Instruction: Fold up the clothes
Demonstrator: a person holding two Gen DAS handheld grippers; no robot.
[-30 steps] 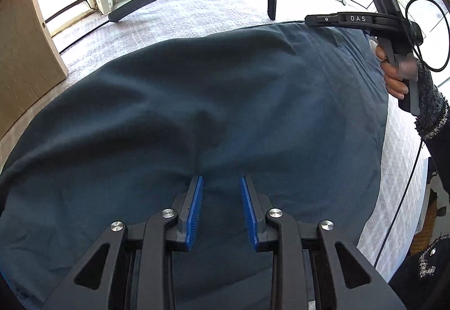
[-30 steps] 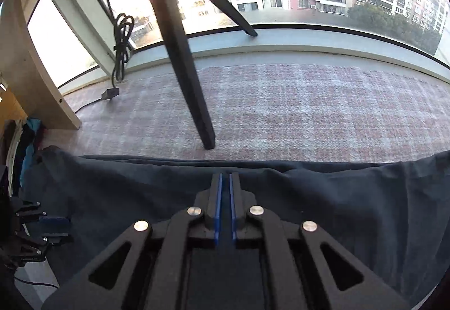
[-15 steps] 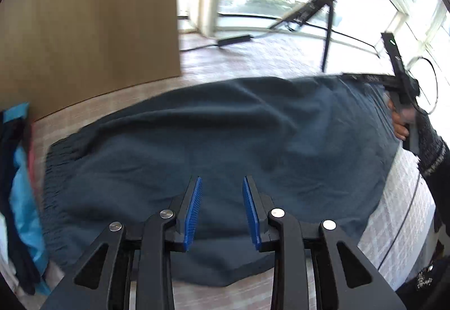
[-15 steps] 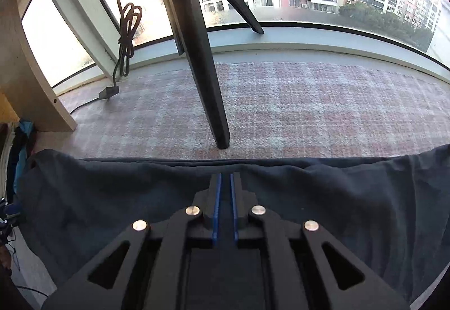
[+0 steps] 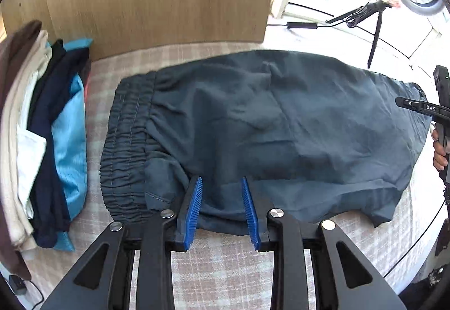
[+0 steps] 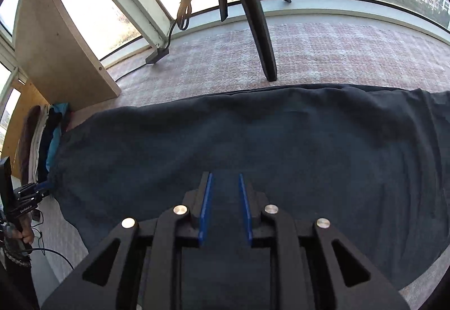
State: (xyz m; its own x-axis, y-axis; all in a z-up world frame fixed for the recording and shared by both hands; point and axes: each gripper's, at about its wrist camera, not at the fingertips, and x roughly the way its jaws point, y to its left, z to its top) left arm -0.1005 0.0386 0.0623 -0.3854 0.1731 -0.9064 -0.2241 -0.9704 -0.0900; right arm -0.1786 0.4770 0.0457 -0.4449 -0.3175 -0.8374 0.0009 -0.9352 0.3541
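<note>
"DAS" is printed on the right tongs [image 5: 422,107] at 3 o'clock, which have parted off the shorts [image 5: 267,127], while the left tongs [image 5: 222,211] stay parted, now drawn back to the hem.

One dark blue garment [image 5: 275,124], one clothes stack [image 5: 47,141] — two grippers [image 5: 221,191].

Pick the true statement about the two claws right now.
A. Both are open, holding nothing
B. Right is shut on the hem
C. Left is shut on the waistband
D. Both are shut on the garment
A: the left claw and the right claw each show a clear gap between their blue pads, with the dark blue garment lying flat beneath them, ungripped.
</note>
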